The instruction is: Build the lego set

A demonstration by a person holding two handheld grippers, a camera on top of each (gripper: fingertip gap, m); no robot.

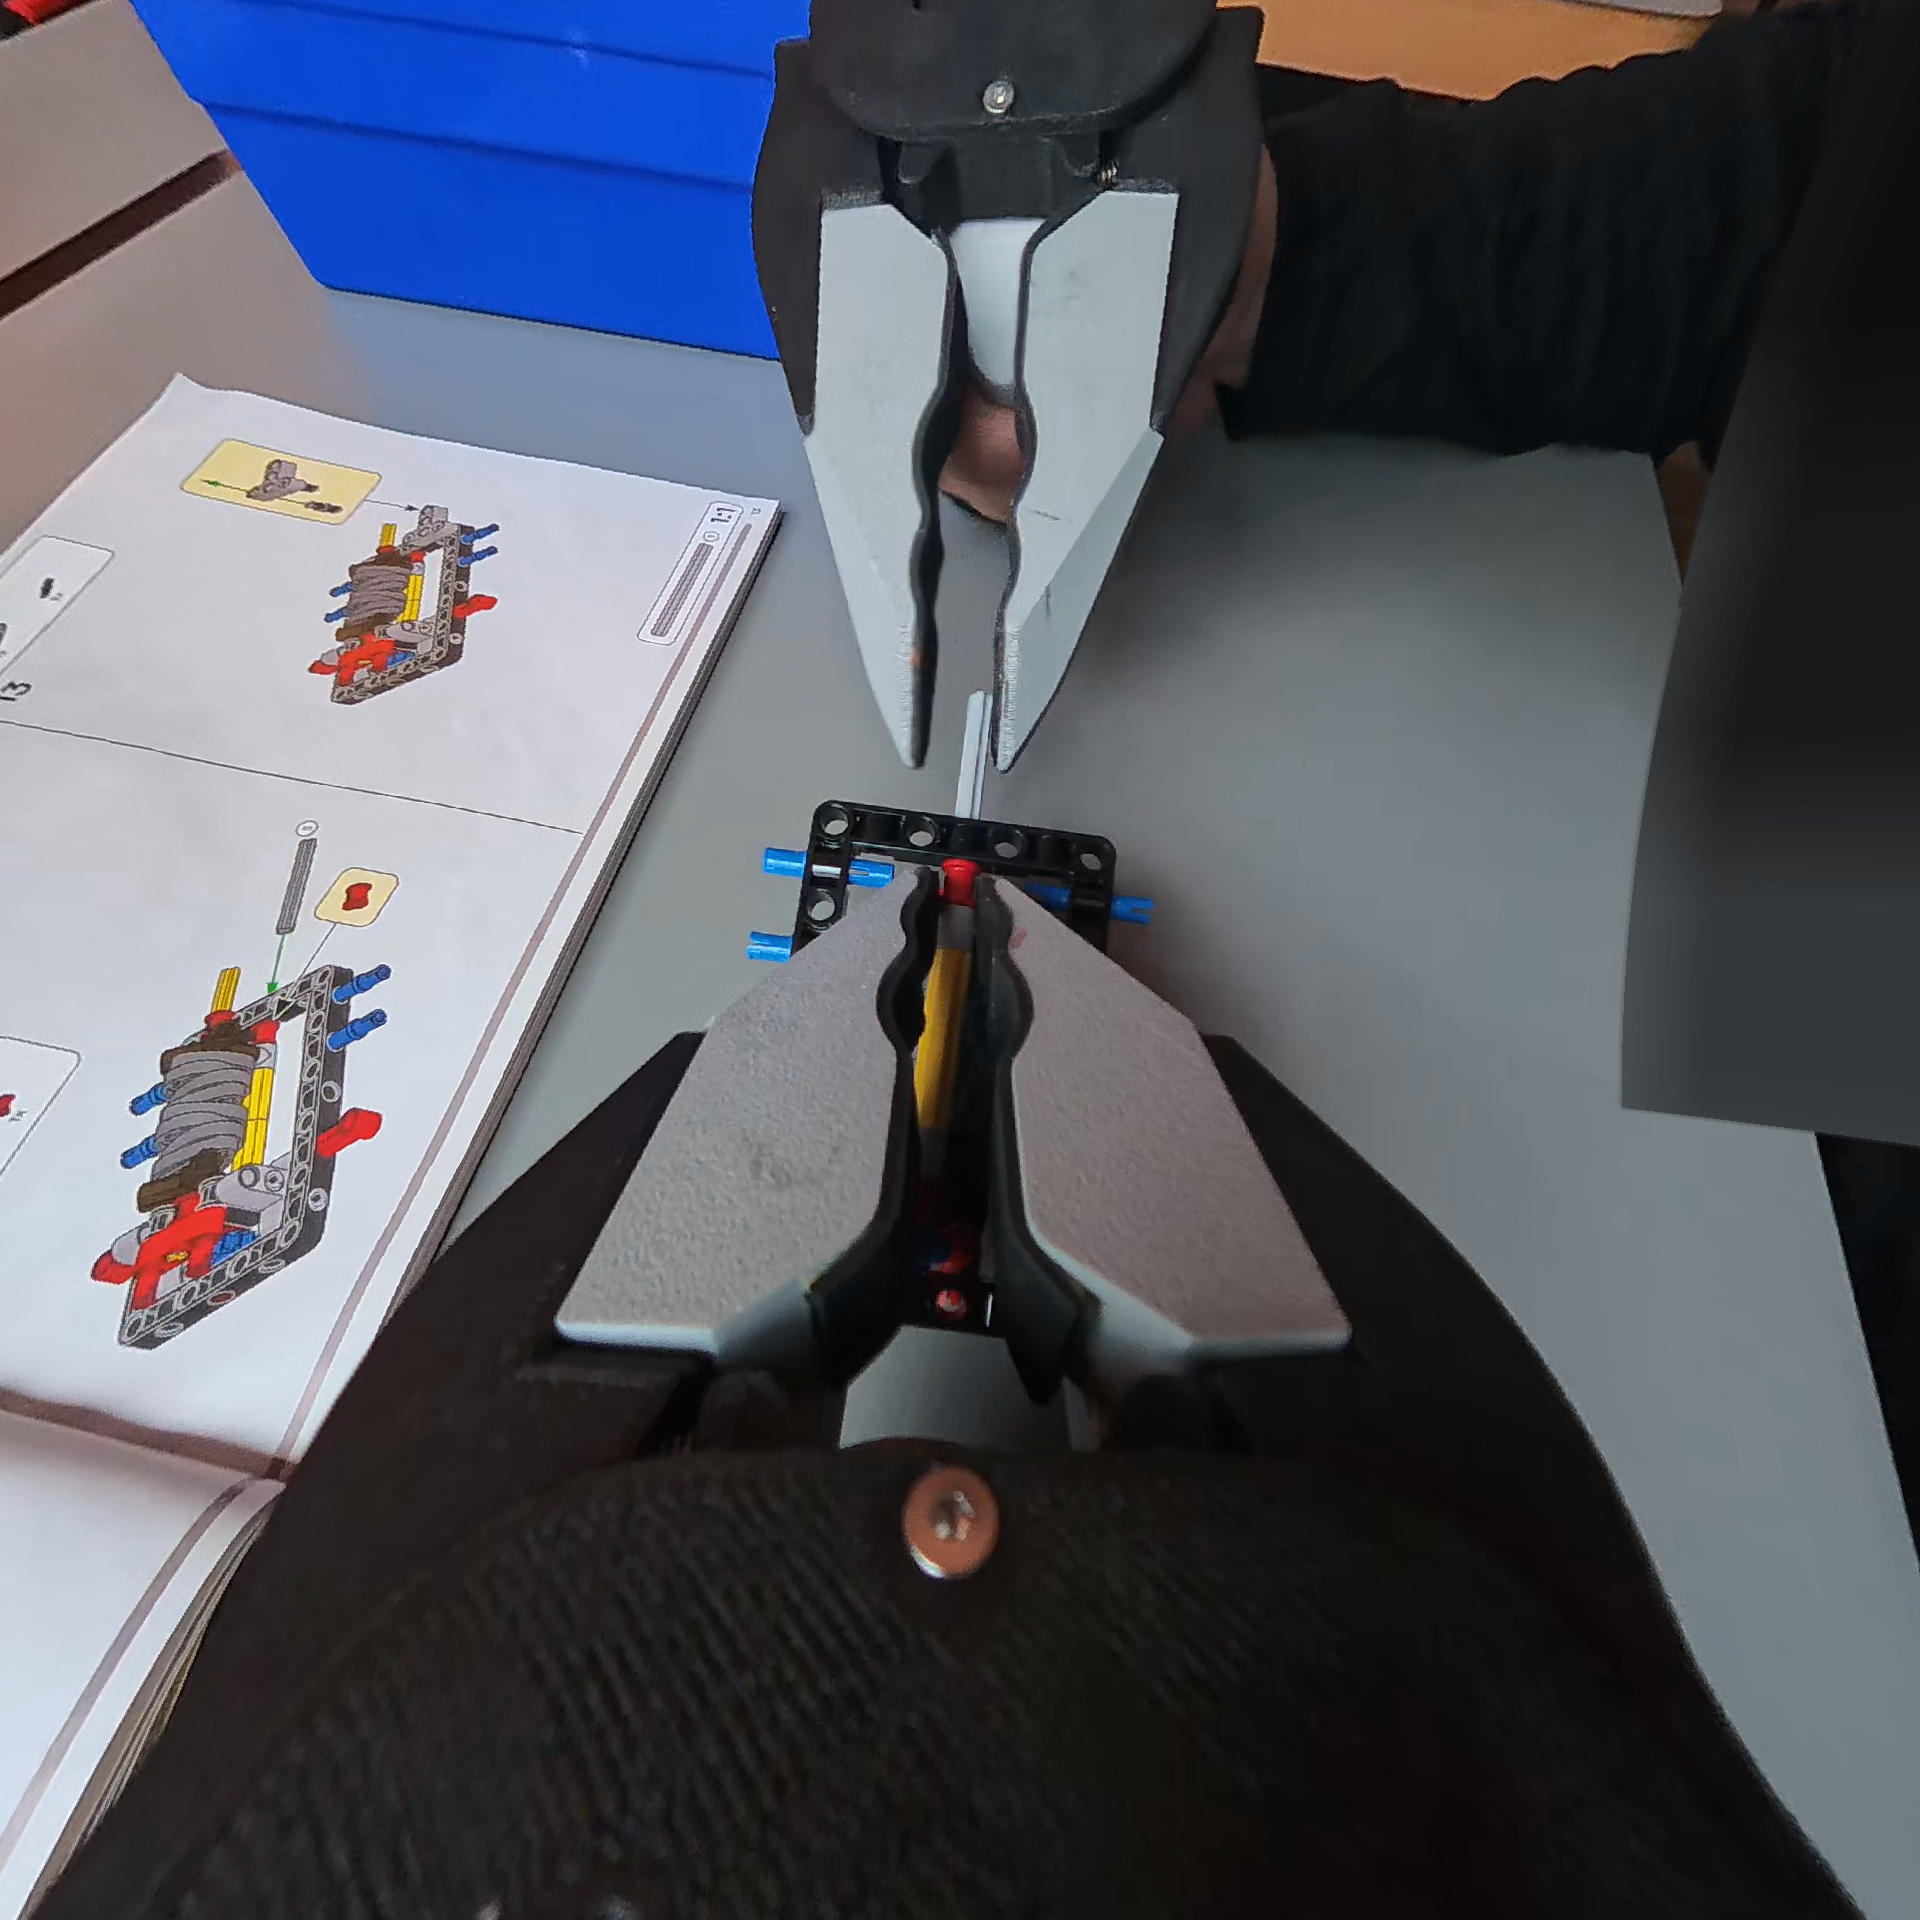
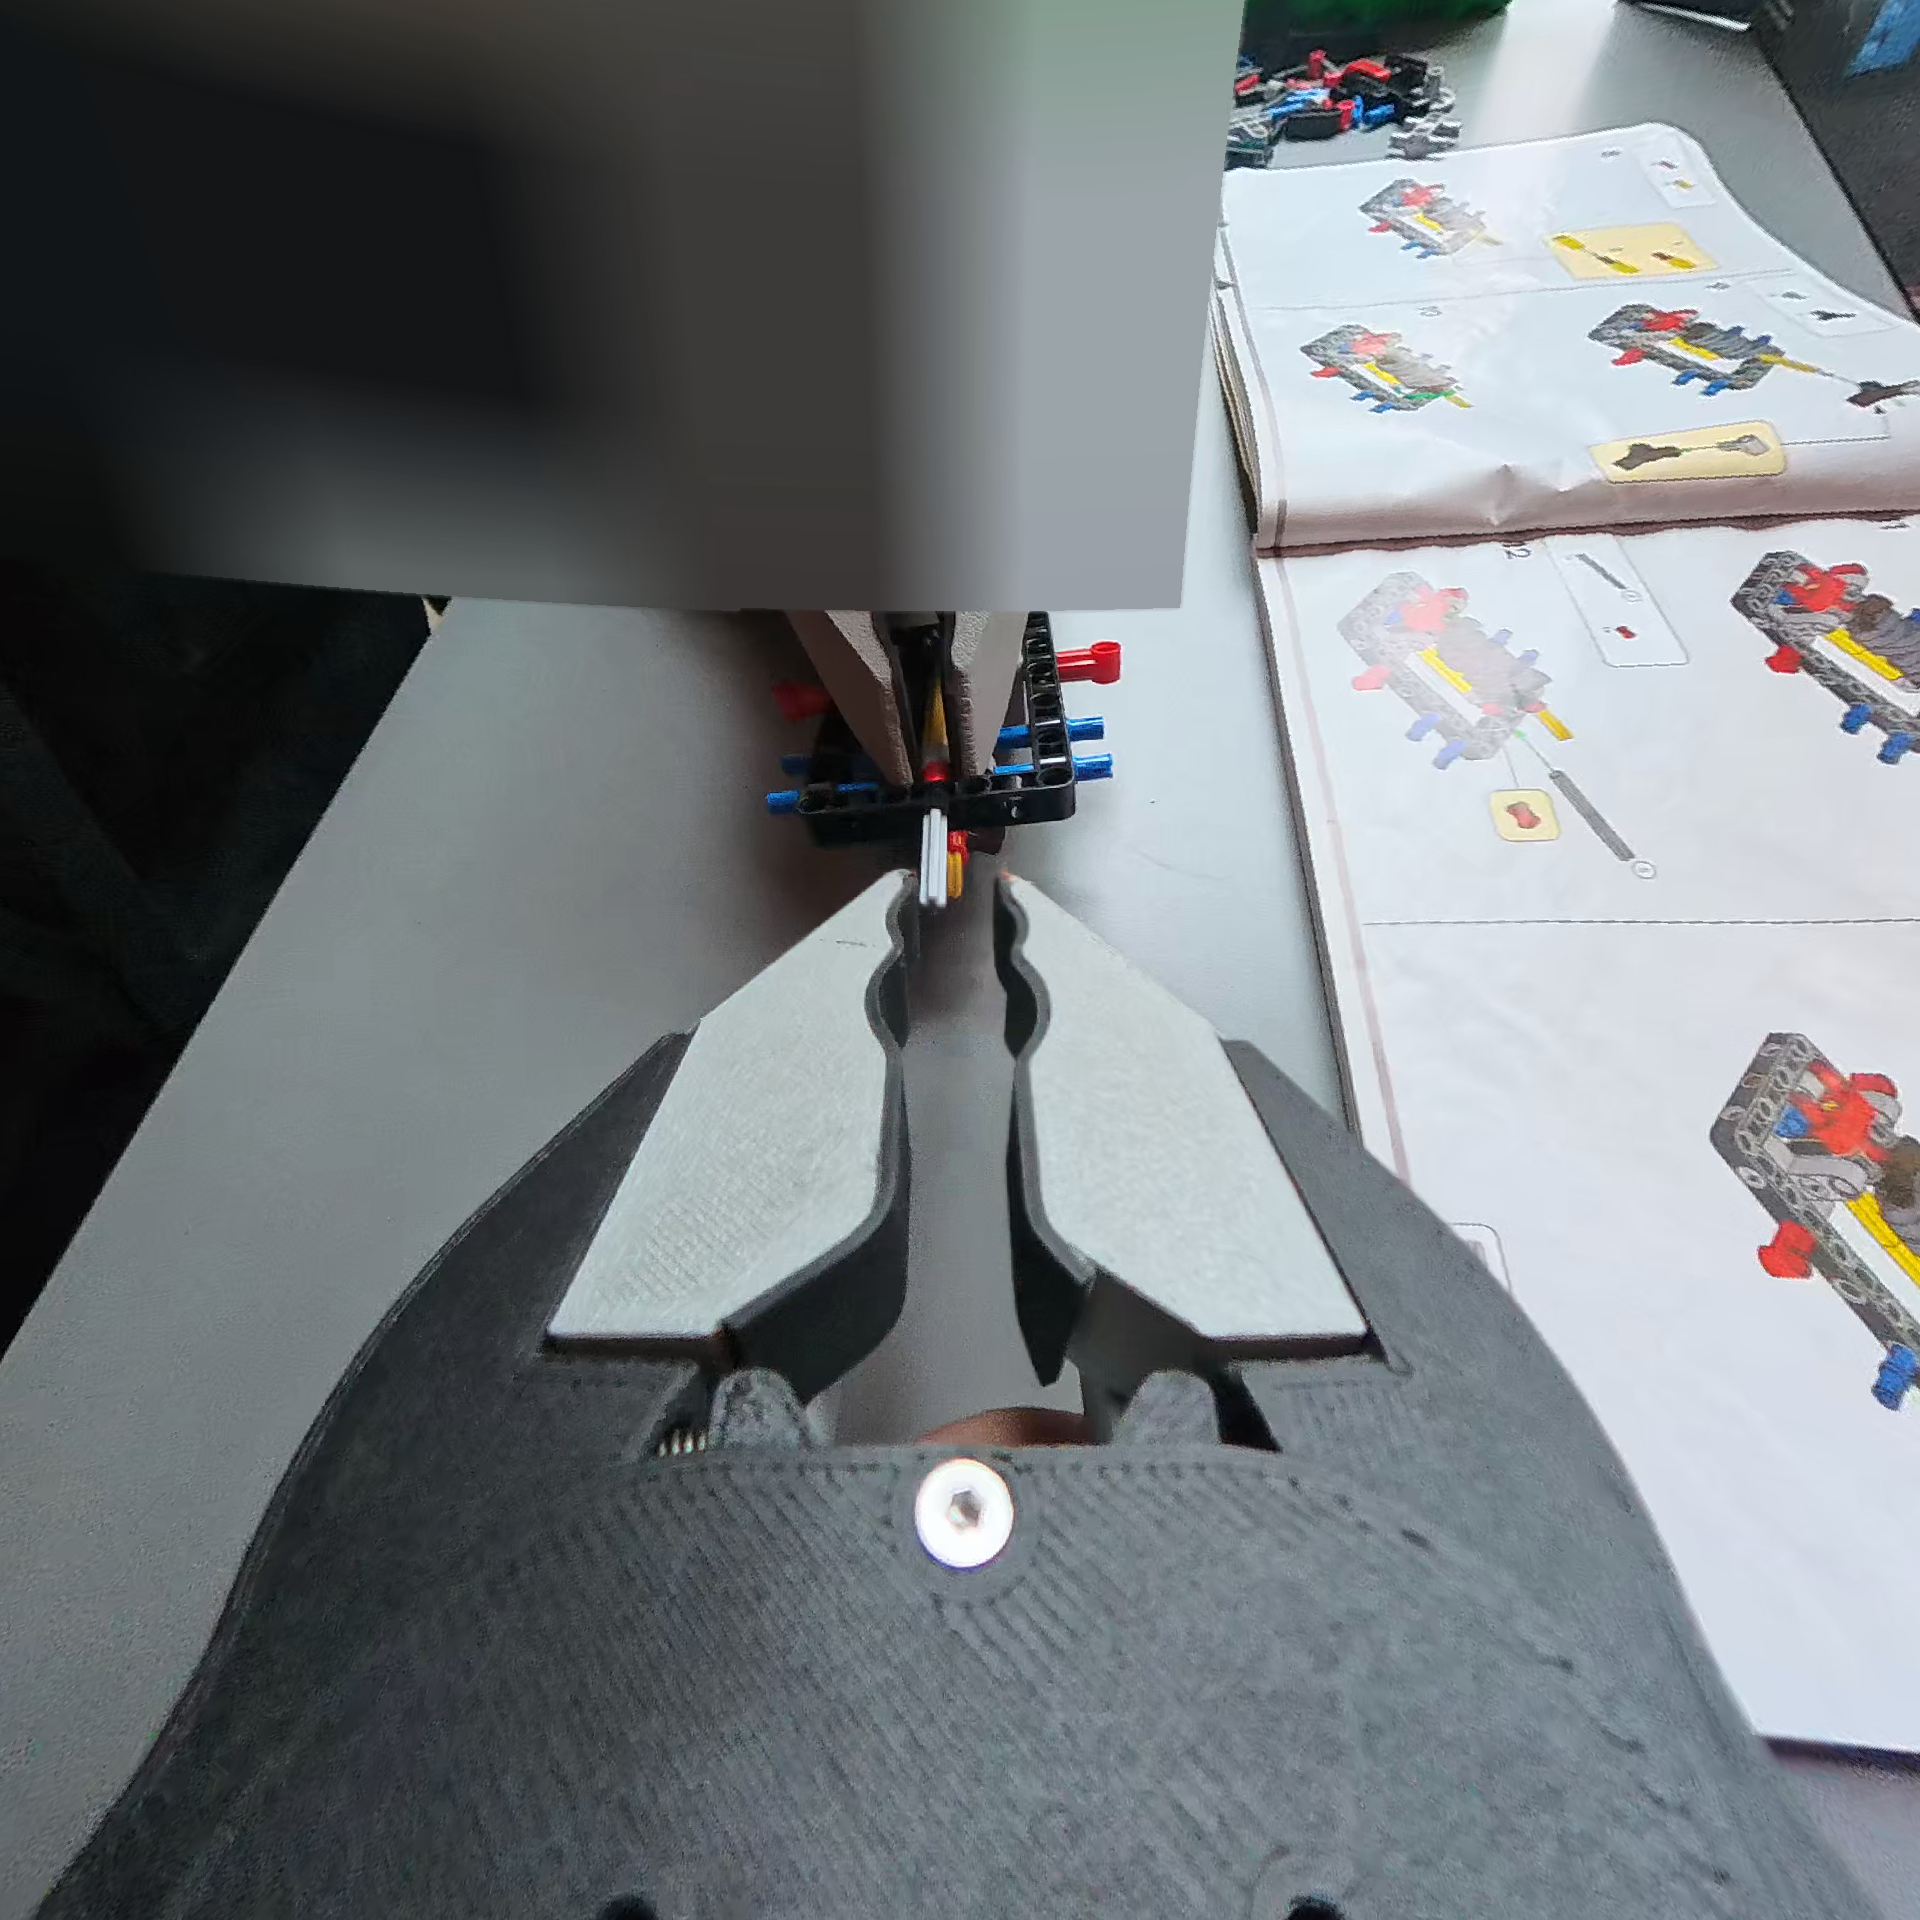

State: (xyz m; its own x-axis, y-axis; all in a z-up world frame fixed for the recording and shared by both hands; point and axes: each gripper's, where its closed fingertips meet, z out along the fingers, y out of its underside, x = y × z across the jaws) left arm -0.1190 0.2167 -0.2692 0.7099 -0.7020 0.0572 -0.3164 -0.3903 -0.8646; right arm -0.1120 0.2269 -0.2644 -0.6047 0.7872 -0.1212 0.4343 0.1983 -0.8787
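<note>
A black lego frame (image 1: 966, 831) with blue pins (image 1: 784, 860), a yellow axle (image 1: 940, 1029) and a red bush (image 1: 958, 878) rests on the grey table. My left gripper (image 1: 956, 888) is shut on this assembly, its fingers pinching the yellow axle inside the frame. A light grey axle (image 1: 975, 748) sticks out of the frame's far beam toward my right gripper (image 1: 961, 764). In the right wrist view, the right gripper (image 2: 956, 888) is open; the grey axle's (image 2: 935, 857) end lies between its tips, beside the left fingertip. The frame (image 2: 1029, 800) and left gripper (image 2: 935, 769) show beyond.
An open instruction booklet (image 1: 312, 831) lies left of the assembly; it also shows in the right wrist view (image 2: 1558, 935). A blue bin (image 1: 499, 156) stands behind it. Loose lego pieces (image 2: 1340, 88) are piled beyond the booklet. A dark sleeve (image 1: 1507, 260) holds the right gripper. Only a small space, under 4 cm, lies between the two pairs of fingers.
</note>
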